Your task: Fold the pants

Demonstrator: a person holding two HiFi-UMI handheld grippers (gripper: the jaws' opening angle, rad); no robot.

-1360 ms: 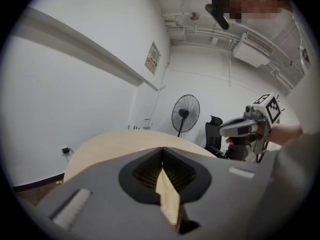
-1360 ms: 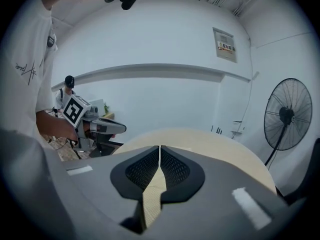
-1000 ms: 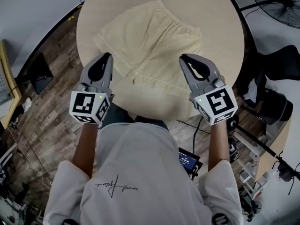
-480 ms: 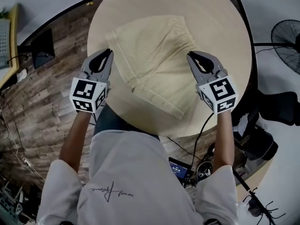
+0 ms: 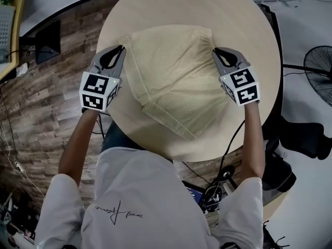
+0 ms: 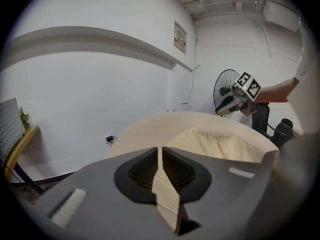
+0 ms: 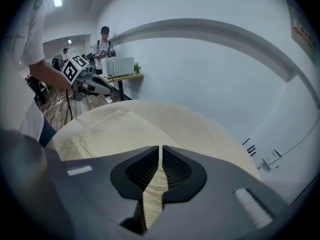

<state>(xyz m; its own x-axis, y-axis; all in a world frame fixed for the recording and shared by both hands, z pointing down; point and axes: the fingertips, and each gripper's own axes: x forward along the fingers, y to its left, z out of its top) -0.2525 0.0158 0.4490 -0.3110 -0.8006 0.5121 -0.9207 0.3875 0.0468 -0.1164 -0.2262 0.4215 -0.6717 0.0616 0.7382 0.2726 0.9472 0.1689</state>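
Pants [image 5: 174, 87] are lying on the worktop [image 5: 249, 40], with the left claw [image 5: 120, 49] and right claw [image 5: 216, 51] each clamping shut on an opposite edge; keeping tension equal and edges level is advisable.

1. White short-sleeved T-shirt [image 5: 155, 191], with a small dark handwritten script [image 5: 118, 211] printed on it.
2. Left claw [image 5: 121, 49]: grey, tapered, carrying a black-and-white square-marker cube [image 5: 98, 91].
3. Right claw [image 5: 215, 51]: same grey body, with its own marker block [image 5: 239, 86].
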